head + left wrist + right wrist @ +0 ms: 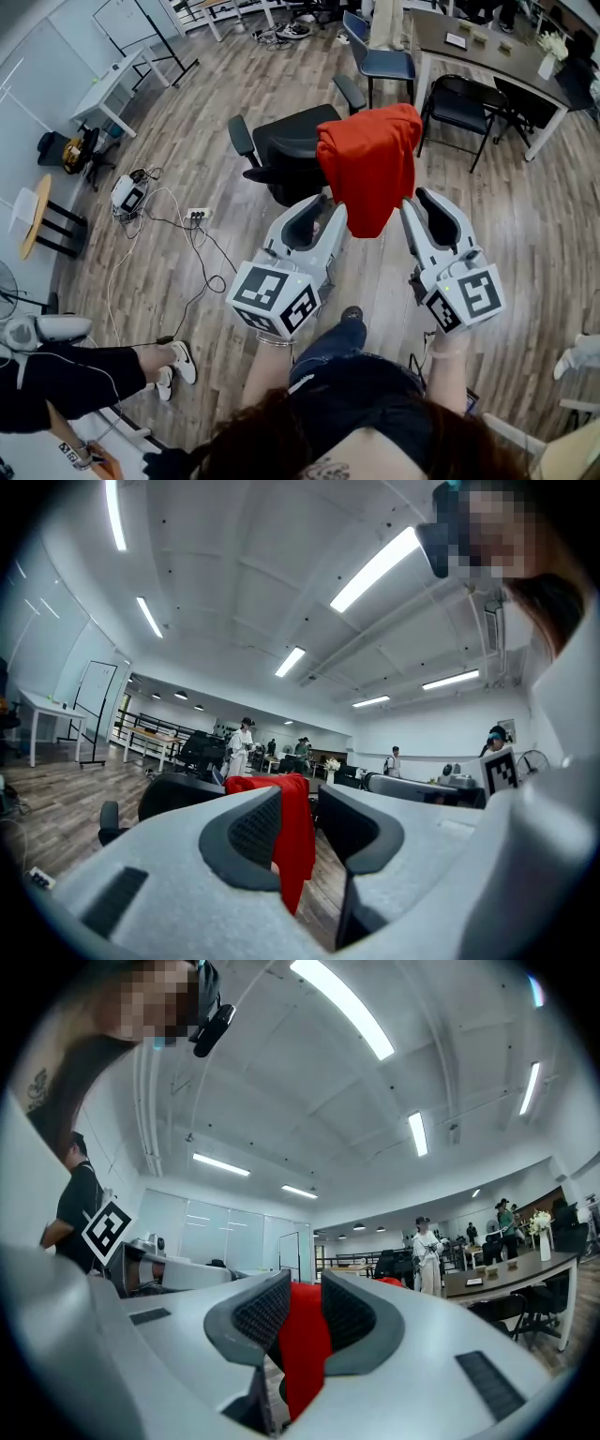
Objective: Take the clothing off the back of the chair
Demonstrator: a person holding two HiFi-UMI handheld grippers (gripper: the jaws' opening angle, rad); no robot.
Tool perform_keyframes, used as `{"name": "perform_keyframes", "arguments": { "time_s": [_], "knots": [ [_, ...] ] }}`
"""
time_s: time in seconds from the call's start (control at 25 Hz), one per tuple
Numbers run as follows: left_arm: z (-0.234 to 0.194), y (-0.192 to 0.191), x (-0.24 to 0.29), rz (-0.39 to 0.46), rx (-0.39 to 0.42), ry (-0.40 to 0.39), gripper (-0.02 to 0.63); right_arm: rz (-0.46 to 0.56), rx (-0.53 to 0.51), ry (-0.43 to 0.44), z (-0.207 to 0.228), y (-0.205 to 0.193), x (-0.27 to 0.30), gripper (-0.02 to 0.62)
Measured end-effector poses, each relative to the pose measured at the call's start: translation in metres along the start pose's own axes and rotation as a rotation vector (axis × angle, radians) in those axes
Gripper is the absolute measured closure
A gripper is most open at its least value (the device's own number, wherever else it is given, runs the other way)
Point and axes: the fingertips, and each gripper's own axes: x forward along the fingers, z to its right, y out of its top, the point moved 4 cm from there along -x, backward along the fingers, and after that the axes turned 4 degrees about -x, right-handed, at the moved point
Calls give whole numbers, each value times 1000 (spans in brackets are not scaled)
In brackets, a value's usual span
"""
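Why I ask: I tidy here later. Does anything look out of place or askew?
The red garment hangs bunched and lopsided over the back of the black office chair. On the person's left, cables and a power strip trail loose across the wood floor.

Ahead: the way is blocked by the office chair, over which the red garment is draped.
Beyond: passage is narrowed by a blue chair, a folding chair and a table.
Left: the floor is crossed by cables and a power strip.
Right: bare wood floor is left open.

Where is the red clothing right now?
Head view, centre: the red clothing hangs over the back of the black office chair, between the left gripper and right gripper.
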Motion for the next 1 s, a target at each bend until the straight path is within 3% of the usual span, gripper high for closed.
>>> {"name": "perform_keyframes", "arguments": {
  "time_s": [0.52, 1.0],
  "knots": [
    [-47, -16, 45, -53, -66, 2, 410, -25, 9, -14, 38, -15, 45, 456],
    [-52, -31, 78, -70, -165, 106, 353, -95, 50, 59, 90, -30, 61, 351]
  ]
}}
